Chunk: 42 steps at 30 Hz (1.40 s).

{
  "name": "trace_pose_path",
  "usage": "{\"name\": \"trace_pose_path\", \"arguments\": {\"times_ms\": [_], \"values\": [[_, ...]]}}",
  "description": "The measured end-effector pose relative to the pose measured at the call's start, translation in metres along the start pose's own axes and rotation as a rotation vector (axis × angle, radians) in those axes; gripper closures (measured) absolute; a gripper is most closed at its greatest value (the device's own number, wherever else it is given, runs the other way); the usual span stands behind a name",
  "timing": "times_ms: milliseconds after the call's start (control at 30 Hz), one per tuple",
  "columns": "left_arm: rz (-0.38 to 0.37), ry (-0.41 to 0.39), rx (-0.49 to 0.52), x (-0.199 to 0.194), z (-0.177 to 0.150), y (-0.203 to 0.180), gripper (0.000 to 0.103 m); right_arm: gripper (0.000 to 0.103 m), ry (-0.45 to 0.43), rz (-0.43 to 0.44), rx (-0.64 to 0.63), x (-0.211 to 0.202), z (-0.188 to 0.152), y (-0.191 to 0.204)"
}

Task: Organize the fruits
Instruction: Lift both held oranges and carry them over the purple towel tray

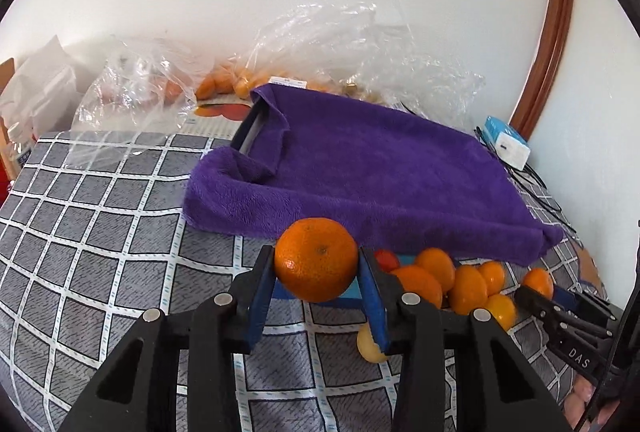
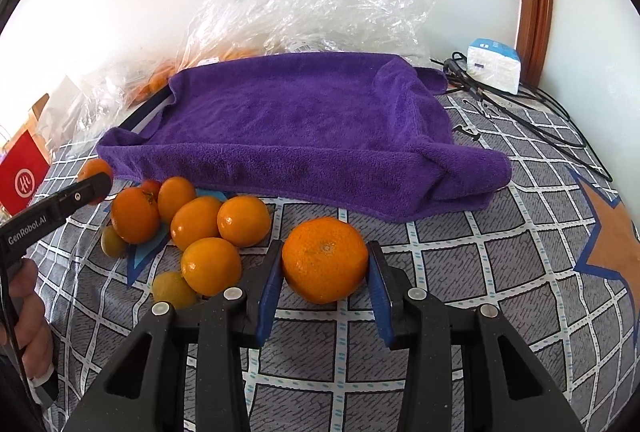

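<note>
My left gripper (image 1: 317, 264) is shut on a large orange (image 1: 316, 259) and holds it in front of a tray draped with a purple towel (image 1: 360, 168). My right gripper (image 2: 325, 264) is shut on another large orange (image 2: 325, 259) near the towel's (image 2: 296, 124) front edge. A pile of smaller oranges (image 2: 200, 224) and a small red tomato (image 2: 151, 186) lies on the checked cloth to the left of the right gripper; the pile also shows in the left wrist view (image 1: 460, 280), to the right of the left gripper. The left gripper's tip (image 2: 86, 192) shows in the right wrist view.
Clear plastic bags (image 1: 320, 44) with more oranges lie behind the tray by the wall. A white and blue box (image 2: 494, 64) and black cables (image 2: 532, 112) lie at the back right. A red box (image 2: 24, 176) stands at the left. A checked grey cloth (image 1: 100, 232) covers the surface.
</note>
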<state>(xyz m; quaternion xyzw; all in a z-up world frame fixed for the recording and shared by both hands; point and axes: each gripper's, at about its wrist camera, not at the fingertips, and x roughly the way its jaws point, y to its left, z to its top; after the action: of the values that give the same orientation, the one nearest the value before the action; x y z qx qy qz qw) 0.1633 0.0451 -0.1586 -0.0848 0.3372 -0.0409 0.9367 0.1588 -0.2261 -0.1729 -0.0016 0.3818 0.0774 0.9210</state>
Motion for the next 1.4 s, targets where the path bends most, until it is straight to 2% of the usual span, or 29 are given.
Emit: {"name": "trace_pose_path", "arguments": {"times_ms": [300, 500, 633, 833, 1133, 1400], "values": [[0.016, -0.04, -0.016, -0.004, 0.005, 0.001, 0.064, 0.063, -0.004, 0.01, -0.013, -0.002, -0.001, 0.003], [-0.005, -0.081, -0.036, -0.013, 0.008, 0.006, 0.064, 0.063, -0.002, 0.034, -0.012, -0.002, -0.001, 0.001], [-0.007, -0.074, -0.055, -0.013, 0.01, 0.007, 0.064, 0.063, -0.003, 0.046, -0.006, -0.002, -0.001, 0.0], [0.012, -0.109, -0.052, -0.02, 0.011, 0.01, 0.064, 0.063, -0.017, 0.042, 0.017, -0.005, -0.001, -0.003], [-0.001, -0.133, -0.091, -0.028, 0.014, 0.017, 0.064, 0.063, -0.004, 0.044, 0.053, -0.009, -0.002, -0.01], [-0.001, -0.145, -0.078, -0.033, 0.011, 0.014, 0.064, 0.063, -0.043, 0.071, 0.078, -0.03, 0.004, -0.013]]}}
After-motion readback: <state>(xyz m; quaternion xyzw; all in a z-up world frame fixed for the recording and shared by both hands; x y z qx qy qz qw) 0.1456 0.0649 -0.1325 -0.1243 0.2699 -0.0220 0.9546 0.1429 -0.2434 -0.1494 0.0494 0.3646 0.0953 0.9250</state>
